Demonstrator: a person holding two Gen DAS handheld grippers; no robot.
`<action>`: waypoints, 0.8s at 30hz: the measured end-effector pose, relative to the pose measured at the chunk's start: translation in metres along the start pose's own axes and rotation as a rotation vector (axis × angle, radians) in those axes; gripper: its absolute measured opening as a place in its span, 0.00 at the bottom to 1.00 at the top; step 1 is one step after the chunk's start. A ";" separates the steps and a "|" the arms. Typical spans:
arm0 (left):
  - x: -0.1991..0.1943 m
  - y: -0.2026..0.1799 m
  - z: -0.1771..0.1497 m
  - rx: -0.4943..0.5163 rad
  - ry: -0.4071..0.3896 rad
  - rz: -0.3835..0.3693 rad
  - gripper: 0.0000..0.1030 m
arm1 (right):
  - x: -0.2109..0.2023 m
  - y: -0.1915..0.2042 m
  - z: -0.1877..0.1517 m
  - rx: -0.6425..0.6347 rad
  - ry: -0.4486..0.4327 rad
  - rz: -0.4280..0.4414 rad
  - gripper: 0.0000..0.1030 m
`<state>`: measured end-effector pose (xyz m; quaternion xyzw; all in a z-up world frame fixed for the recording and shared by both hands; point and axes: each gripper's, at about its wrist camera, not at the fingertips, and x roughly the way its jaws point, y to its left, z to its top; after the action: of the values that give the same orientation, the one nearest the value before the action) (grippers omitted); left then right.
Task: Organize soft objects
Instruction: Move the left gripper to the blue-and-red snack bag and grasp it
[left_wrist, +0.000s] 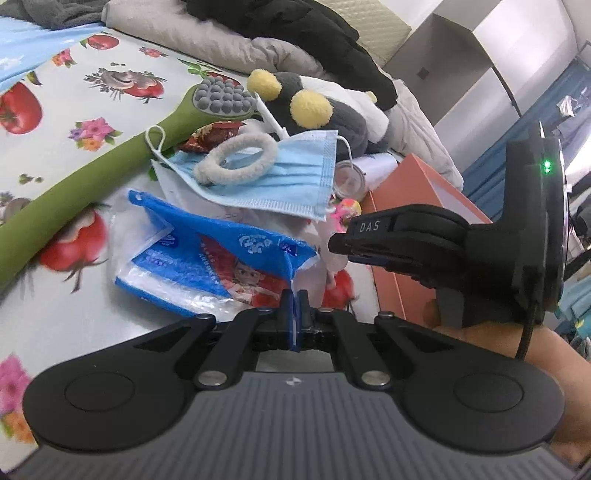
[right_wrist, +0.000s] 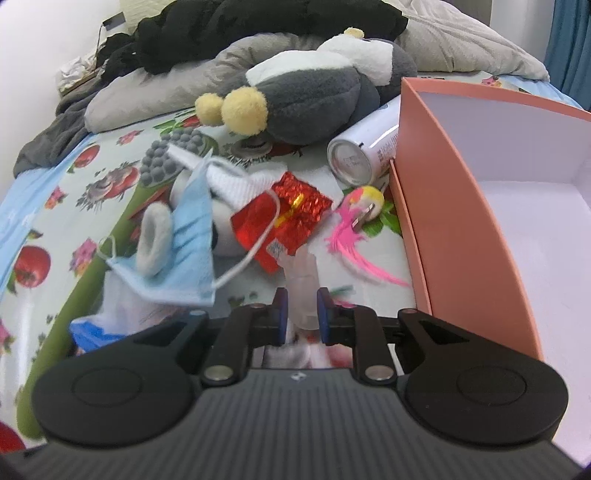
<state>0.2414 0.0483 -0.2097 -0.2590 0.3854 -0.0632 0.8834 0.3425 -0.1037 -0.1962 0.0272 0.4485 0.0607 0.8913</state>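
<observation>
My left gripper (left_wrist: 294, 304) is shut on the edge of a blue tissue pack (left_wrist: 207, 258), which lies crumpled on the fruit-print bedsheet (left_wrist: 74, 92). Behind the pack are a blue face mask (left_wrist: 266, 177) with a fluffy white hair tie (left_wrist: 236, 158) on it, and a grey plush toy (left_wrist: 314, 103) with yellow pompoms. My right gripper (right_wrist: 302, 308) has its pads against a small clear bottle (right_wrist: 301, 280), just left of the orange box (right_wrist: 461, 221). From the left wrist view, the right gripper (left_wrist: 338, 245) appears side-on beside the orange box (left_wrist: 424, 206).
A long green massage stick (left_wrist: 92, 170) lies across the sheet at left. A red foil packet (right_wrist: 291, 206), a pink feathered toy (right_wrist: 354, 221) and a white can (right_wrist: 354, 158) sit near the box. Grey pillows (right_wrist: 147, 96) and dark clothes (right_wrist: 240, 26) are piled at the back.
</observation>
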 end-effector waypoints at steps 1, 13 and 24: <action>-0.006 0.001 -0.004 0.003 0.003 0.001 0.01 | -0.004 0.000 -0.004 -0.002 0.000 0.000 0.20; -0.068 0.007 -0.043 0.052 0.027 -0.070 0.01 | -0.045 0.003 -0.063 -0.035 0.025 -0.009 0.13; -0.077 0.032 -0.045 -0.148 0.041 -0.056 0.02 | -0.079 -0.001 -0.096 -0.040 0.000 0.044 0.08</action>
<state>0.1532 0.0812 -0.2012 -0.3329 0.3994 -0.0645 0.8518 0.2193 -0.1157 -0.1904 0.0192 0.4466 0.0893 0.8900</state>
